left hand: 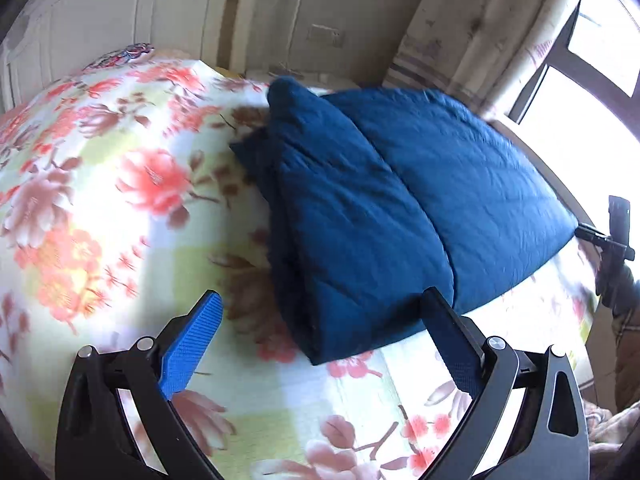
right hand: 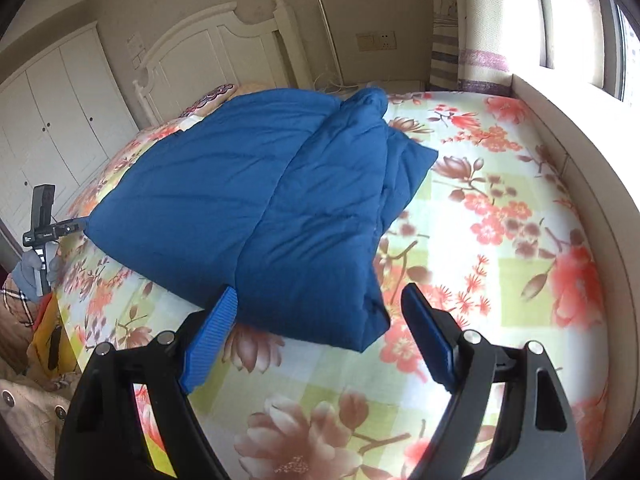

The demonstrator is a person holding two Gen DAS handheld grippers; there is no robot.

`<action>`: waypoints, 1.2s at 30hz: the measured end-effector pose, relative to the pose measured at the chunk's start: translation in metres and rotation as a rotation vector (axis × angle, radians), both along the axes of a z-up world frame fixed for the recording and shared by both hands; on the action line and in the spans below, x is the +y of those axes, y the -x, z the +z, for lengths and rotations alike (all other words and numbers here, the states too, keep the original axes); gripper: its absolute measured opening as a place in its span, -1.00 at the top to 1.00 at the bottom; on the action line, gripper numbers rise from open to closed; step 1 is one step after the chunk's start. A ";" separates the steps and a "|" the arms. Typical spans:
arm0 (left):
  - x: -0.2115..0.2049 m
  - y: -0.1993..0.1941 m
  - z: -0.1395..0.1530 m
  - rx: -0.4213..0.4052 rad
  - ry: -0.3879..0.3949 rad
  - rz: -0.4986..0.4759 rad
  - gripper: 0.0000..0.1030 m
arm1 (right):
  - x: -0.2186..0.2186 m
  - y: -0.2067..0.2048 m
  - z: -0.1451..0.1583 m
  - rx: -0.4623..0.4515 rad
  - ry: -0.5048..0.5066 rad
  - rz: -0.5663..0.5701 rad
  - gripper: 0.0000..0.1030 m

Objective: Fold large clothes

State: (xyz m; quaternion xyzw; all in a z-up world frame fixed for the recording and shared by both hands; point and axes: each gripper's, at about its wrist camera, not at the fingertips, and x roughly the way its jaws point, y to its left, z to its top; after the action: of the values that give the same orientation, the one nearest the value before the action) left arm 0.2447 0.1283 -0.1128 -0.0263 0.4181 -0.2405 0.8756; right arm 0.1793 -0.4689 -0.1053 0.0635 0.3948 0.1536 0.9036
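A dark blue padded garment (left hand: 392, 208) lies folded into a thick bundle on the floral bed sheet (left hand: 100, 200). My left gripper (left hand: 320, 308) is open, its blue-padded fingers spread at the bundle's near corner, holding nothing. In the right wrist view the same blue garment (right hand: 260, 208) lies folded on the sheet (right hand: 500, 220). My right gripper (right hand: 320, 304) is open around the bundle's near edge, empty. The other gripper's handle (right hand: 42, 216) shows at far left, and in the left wrist view the right gripper's handle (left hand: 616, 232) shows at far right.
A white headboard (right hand: 224, 48) and a white wardrobe (right hand: 52, 112) stand behind the bed. A window with curtain (right hand: 492, 20) and a low ledge (right hand: 580, 152) run along the bed's far side. Brownish clothes (right hand: 24, 392) lie beside the bed.
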 end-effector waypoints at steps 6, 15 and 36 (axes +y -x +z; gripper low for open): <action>-0.011 -0.010 -0.013 0.061 0.117 -0.004 -0.91 | 0.012 -0.003 -0.011 -0.041 0.001 -0.009 -0.32; -0.018 0.011 -0.007 0.047 0.207 0.019 0.11 | 0.035 0.003 -0.009 -0.060 0.032 -0.094 0.34; 0.040 0.146 -0.014 0.019 0.212 0.085 0.08 | 0.071 0.146 -0.011 -0.048 -0.019 0.031 0.38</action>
State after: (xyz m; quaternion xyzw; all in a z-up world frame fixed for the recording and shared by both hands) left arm 0.0988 0.1684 -0.1269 -0.1388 0.3972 -0.2456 0.8733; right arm 0.0336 -0.3974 -0.1160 0.0620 0.3725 0.1727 0.9097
